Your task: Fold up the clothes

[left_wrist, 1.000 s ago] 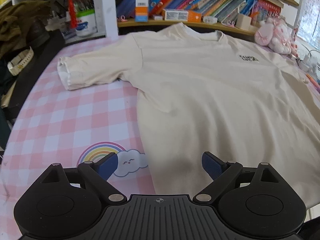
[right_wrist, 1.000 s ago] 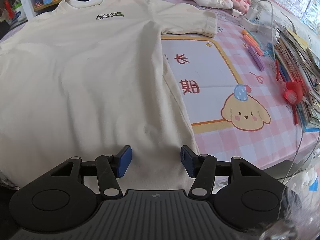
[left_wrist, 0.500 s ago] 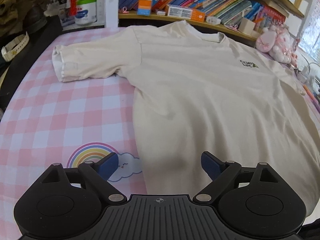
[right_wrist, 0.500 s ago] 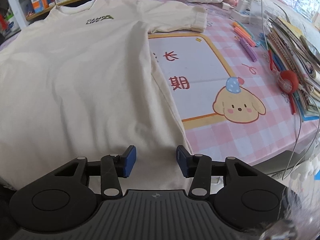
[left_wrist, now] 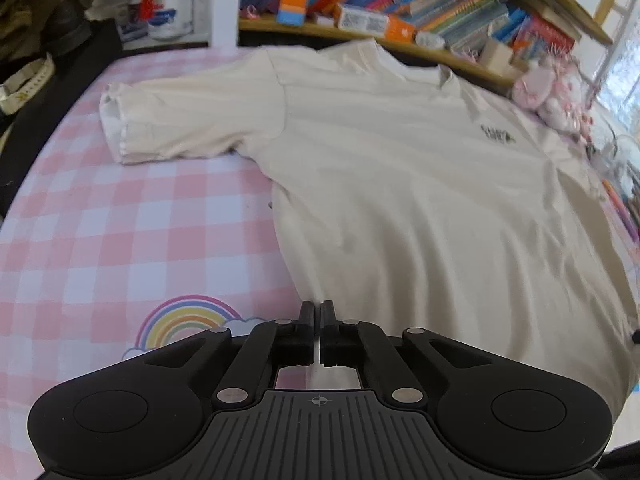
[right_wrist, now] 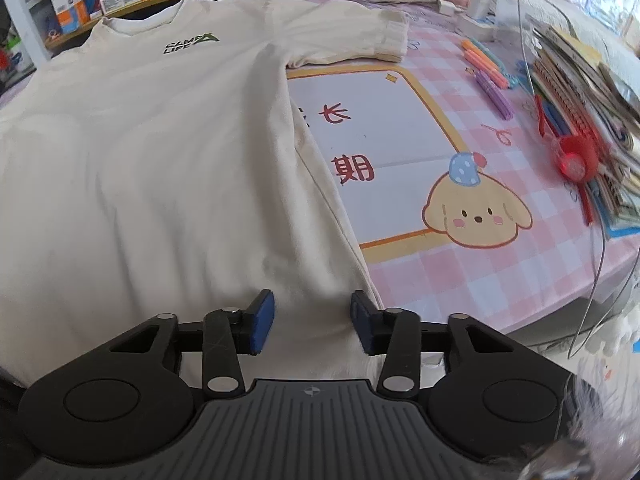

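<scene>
pink tablecloth (left_wrist: 120,240); shirt (left_wrist: 400,180) hem between jaws

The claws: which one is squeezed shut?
The left claw, fingers pressed together at the t-shirt's bottom corner. The right claw is open.

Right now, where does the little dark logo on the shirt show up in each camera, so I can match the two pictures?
Left wrist view: the logo sits upper right, on the shirt's chest.
Right wrist view: the logo sits upper left, just below the collar.
Shared landmark: the collar, at the far end of the shirt in both, with the bookshelf behind it.
</scene>
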`<state>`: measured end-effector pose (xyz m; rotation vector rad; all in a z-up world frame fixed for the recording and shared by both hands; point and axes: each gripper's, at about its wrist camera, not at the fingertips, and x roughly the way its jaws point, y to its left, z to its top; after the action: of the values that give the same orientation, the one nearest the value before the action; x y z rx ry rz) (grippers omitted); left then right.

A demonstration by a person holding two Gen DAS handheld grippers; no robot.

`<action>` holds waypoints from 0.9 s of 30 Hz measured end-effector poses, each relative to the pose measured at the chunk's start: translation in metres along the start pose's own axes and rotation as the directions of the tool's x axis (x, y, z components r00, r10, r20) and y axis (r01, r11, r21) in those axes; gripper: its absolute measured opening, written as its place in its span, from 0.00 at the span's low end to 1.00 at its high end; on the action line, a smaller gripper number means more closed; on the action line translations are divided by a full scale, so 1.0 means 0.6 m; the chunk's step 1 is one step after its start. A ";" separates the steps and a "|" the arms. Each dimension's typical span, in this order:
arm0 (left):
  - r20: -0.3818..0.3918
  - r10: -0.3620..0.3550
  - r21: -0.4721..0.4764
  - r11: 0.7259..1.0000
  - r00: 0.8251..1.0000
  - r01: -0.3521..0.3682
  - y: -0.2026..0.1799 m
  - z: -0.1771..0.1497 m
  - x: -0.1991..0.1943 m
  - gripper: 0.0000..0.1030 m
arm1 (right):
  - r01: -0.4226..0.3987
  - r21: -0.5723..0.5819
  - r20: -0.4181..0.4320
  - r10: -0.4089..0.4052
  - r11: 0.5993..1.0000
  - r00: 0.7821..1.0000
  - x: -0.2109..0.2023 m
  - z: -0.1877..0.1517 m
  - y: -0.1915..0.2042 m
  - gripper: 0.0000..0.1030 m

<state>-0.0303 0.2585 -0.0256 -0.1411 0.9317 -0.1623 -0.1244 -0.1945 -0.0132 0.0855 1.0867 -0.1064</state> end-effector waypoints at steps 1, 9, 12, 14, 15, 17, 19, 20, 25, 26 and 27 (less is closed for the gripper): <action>0.025 0.012 -0.039 0.999 1.000 -0.011 0.011 0.001 -0.010 0.00 | -0.003 0.004 -0.003 0.003 1.000 1.000 0.001 0.001 0.001 0.26; 0.006 0.071 -0.023 0.997 0.997 -0.070 0.032 -0.008 -0.012 0.01 | -0.075 0.015 0.015 0.075 0.997 0.997 -0.005 0.000 0.001 0.34; -0.001 0.075 -0.004 0.997 0.997 -0.075 0.026 -0.014 -0.009 0.01 | -0.075 0.042 0.026 0.074 0.996 0.997 -0.010 -0.003 -0.013 0.34; 0.000 0.078 0.007 0.997 0.997 -0.078 0.025 -0.015 -0.009 0.01 | -0.078 0.052 0.027 0.077 0.996 0.997 -0.011 -0.004 -0.017 0.34; -0.001 0.078 0.007 0.997 0.997 -0.078 0.026 -0.015 -0.009 0.01 | -0.080 0.052 0.025 0.079 0.995 0.997 -0.010 -0.004 -0.016 0.34; -0.002 0.075 0.003 0.997 0.997 -0.075 0.028 -0.015 -0.010 0.01 | -0.085 0.052 0.019 0.084 0.995 0.996 -0.008 -0.004 -0.015 0.34; 0.000 0.074 -0.005 0.997 0.997 -0.074 0.030 -0.013 -0.009 0.02 | -0.090 0.053 0.014 0.090 0.995 0.996 -0.006 -0.003 -0.014 0.34; 0.001 0.075 -0.009 0.997 0.997 -0.075 0.031 -0.012 -0.008 0.02 | -0.093 0.053 0.011 0.092 0.994 0.996 -0.005 -0.003 -0.013 0.34; 0.004 0.081 -0.026 0.996 0.997 -0.081 0.032 -0.011 -0.008 0.01 | -0.105 0.054 -0.003 0.105 0.993 0.994 0.001 -0.002 -0.011 0.17; 0.004 0.081 -0.027 0.996 0.997 -0.081 0.031 -0.011 -0.008 0.01 | -0.107 0.054 -0.006 0.108 0.993 0.994 0.002 -0.002 -0.010 0.01; 0.001 0.077 -0.023 0.997 0.997 -0.077 0.028 -0.012 -0.009 0.01 | -0.110 0.055 -0.009 0.110 0.992 0.994 0.003 -0.002 -0.010 0.02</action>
<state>-0.0379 0.2756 -0.0288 -0.1265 0.9360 -0.0805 -0.1252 -0.2001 -0.0155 0.1947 1.0886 -0.0360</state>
